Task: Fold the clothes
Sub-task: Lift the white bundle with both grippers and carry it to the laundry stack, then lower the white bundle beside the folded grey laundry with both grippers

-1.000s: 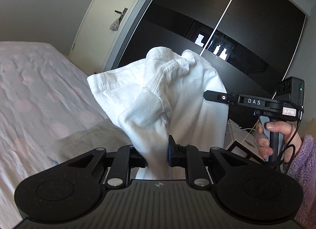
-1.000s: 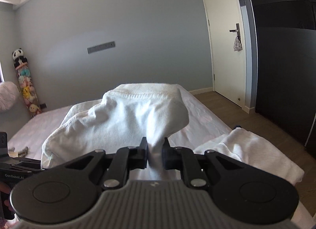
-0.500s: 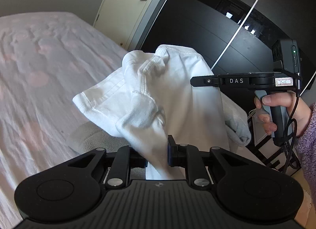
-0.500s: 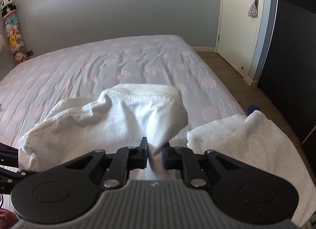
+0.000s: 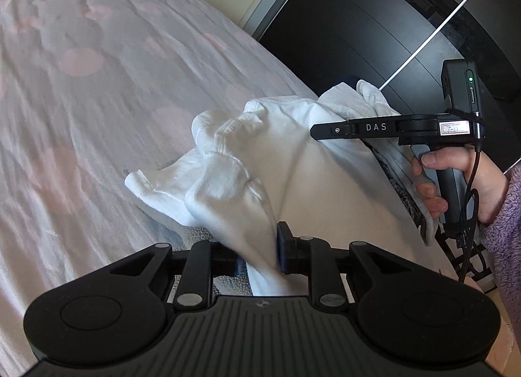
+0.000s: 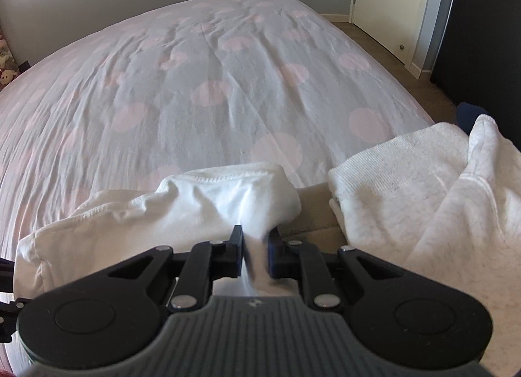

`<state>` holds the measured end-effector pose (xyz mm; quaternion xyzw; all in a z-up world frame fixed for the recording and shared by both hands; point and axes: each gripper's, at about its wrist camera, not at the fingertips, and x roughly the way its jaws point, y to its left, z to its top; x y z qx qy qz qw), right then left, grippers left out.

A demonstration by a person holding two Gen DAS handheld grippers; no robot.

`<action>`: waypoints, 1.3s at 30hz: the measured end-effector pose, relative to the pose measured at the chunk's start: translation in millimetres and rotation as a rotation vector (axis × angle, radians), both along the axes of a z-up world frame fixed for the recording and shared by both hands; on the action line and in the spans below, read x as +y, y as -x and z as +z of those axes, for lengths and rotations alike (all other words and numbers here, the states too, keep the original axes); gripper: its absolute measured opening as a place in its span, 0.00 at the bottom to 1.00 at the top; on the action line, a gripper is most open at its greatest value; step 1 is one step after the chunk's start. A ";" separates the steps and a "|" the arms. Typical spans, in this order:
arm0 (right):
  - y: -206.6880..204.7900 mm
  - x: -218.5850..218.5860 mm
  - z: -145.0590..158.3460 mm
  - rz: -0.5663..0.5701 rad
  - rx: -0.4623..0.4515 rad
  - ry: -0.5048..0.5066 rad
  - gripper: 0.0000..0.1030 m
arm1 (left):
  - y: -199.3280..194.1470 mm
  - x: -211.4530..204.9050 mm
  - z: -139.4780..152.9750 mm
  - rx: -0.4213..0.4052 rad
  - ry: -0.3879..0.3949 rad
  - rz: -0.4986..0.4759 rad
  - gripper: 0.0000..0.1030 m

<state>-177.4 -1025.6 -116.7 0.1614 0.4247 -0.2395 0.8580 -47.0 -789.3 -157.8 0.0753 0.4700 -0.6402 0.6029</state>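
Left view alone shows the person's hand (image 5: pixel 456 178) gripping the right hand-held gripper (image 5: pixel 317 132) level, pinching the white garment (image 5: pixel 309 162), left hand-held gripper (image 5: pixel 260 255) opening around it, angled down over the bed (image 6: pixel 211 84)

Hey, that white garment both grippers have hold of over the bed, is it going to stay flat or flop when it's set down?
Probably flop: the white garment sags and bunches between the left gripper, whose jaws are opening, and the right gripper. It looks light, since narrow pinches carry it. It will likely wrinkle on the bed, so expect smoothing.

white garment (image 5: pixel 293 162) lowered toward bed (image 5: pixel 97 84) | left gripper (image 5: pixel 259 255) jaws opening
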 end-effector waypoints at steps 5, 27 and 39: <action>2.6 -2.5 10.9 -0.032 0.004 0.051 0.21 | -12.0 10.7 8.5 -0.037 0.005 0.021 0.32; 22.3 5.0 7.3 -0.095 -0.063 0.016 0.04 | 20.8 -10.3 20.6 -0.261 -0.038 0.041 0.20; 8.7 -13.3 -22.7 -0.125 0.024 -0.006 0.00 | 14.4 -12.9 9.1 -0.251 -0.113 0.027 0.14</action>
